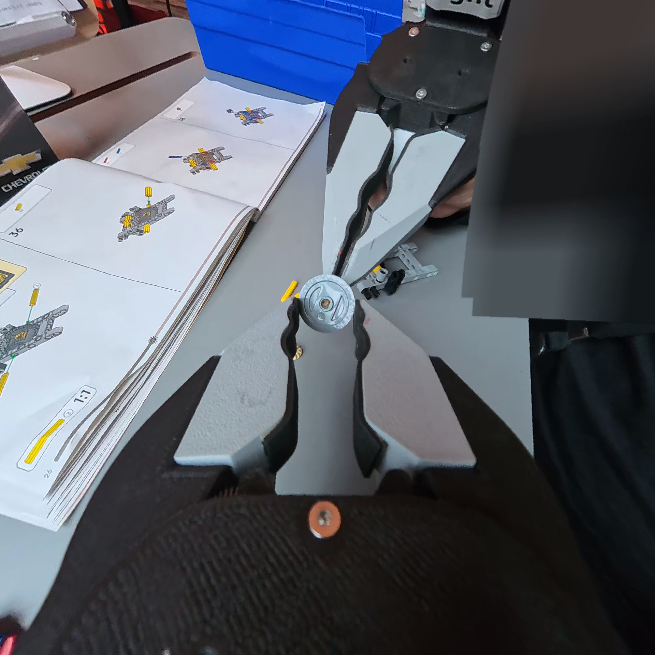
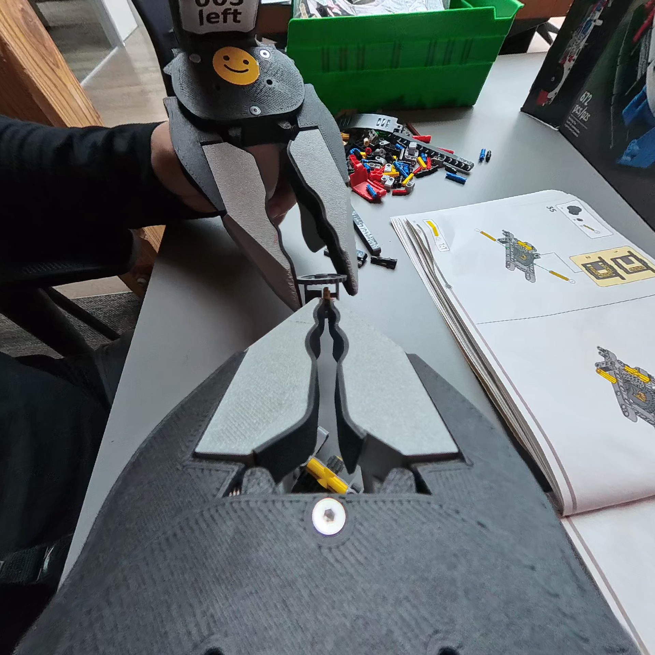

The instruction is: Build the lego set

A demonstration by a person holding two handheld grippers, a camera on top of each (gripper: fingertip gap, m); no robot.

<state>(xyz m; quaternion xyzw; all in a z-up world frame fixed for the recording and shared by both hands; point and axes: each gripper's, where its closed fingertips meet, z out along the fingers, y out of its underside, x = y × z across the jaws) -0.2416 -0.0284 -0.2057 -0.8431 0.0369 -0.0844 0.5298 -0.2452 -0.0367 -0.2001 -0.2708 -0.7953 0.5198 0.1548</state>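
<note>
My left gripper (image 1: 326, 310) is shut on a round grey toothed Lego housing (image 1: 326, 304) and holds it above the table; both also show in the right wrist view, the gripper (image 2: 322, 285) and the housing (image 2: 320, 280). My right gripper (image 2: 326, 301) is shut on a small brown pin (image 2: 326, 292), whose end sits at the housing's centre. In the left wrist view the right gripper (image 1: 339, 275) comes in from above and meets the housing's far rim. A short yellow axle (image 1: 289, 290) lies just left of the housing.
A grey Lego frame (image 1: 402, 267) lies on the table under the right gripper. The open instruction booklet (image 1: 106, 269) (image 2: 549, 319) lies alongside. A pile of loose pieces (image 2: 397, 166), a green bin (image 2: 397, 60), a blue bin (image 1: 283, 46) and the black set box (image 2: 602, 81) stand farther off. Left and right tips are no more than a few centimetres apart. Left tips and right tips are each some 8 cm from the short yellow axle (image 1: 289, 290).
</note>
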